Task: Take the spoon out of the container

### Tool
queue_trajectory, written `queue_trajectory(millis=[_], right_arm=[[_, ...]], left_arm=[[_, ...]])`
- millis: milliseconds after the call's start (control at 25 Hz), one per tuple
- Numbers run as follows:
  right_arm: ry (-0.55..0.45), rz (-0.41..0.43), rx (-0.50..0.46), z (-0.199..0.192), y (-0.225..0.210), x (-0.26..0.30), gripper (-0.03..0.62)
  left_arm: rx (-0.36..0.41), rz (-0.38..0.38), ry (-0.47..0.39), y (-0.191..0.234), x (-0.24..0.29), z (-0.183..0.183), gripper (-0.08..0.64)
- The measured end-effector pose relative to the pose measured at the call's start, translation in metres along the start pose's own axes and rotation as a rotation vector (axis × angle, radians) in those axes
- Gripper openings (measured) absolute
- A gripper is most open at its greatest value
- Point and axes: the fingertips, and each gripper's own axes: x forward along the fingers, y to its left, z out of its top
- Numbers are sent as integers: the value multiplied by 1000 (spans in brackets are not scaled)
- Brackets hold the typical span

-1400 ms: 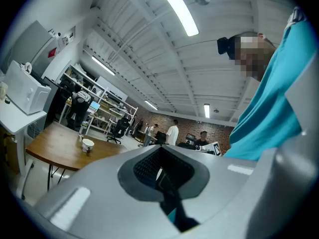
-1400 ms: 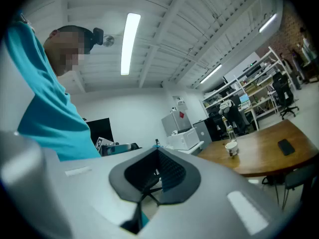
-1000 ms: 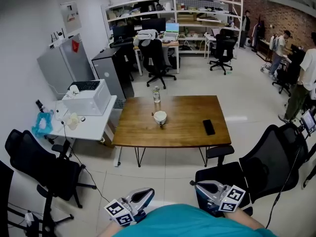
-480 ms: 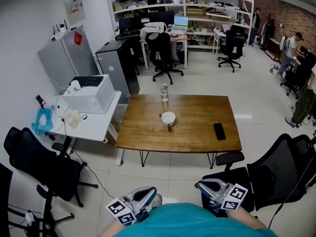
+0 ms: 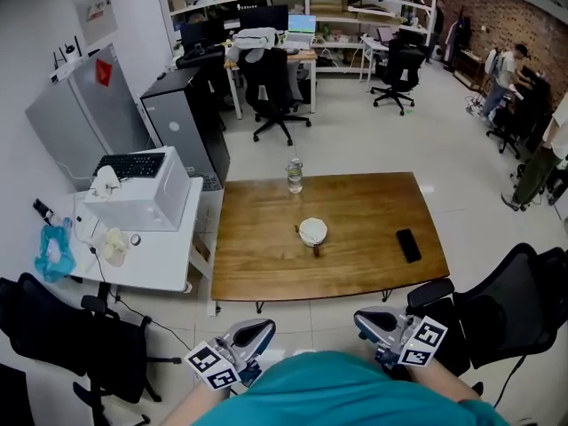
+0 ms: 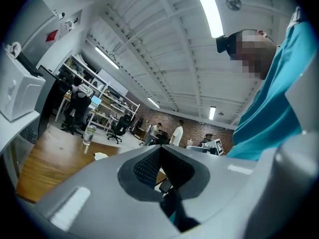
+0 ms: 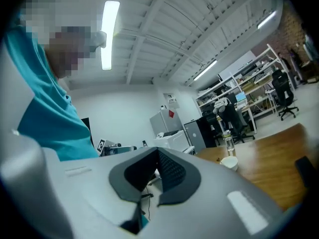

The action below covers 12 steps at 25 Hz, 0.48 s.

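A white bowl-like container [image 5: 312,231] stands near the middle of the wooden table [image 5: 257,256], and a dark spoon handle [image 5: 315,249] sticks out over its near rim. The container also shows small in the left gripper view [image 6: 101,156] and in the right gripper view [image 7: 230,162]. My left gripper [image 5: 253,334] and right gripper [image 5: 368,320] are held low against the teal shirt, well short of the table's near edge. Both point toward the table. The left gripper [image 6: 159,151] and the right gripper [image 7: 158,153] have their jaws together with nothing between them.
A clear water bottle [image 5: 294,176] stands at the table's far edge and a black phone [image 5: 409,245] lies to the right of the container. Black office chairs flank me at the right [image 5: 510,300] and left [image 5: 62,344]. A white side table [image 5: 142,256] carries a printer.
The table has come much closer and lower in the head view as I walked toward it. Both grippers stay low at the chest, jaws still together.
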Motion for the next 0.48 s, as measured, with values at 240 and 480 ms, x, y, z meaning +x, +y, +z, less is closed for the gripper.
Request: queue_trajectory(millis=[240, 480], right_arm=[[5, -31, 31, -3, -80, 25, 2], [-25, 47, 72, 26, -190, -4, 2]], left_arm=[[-50, 46, 35, 93, 46, -15, 0], [-59, 227, 135, 163, 143, -54, 0]])
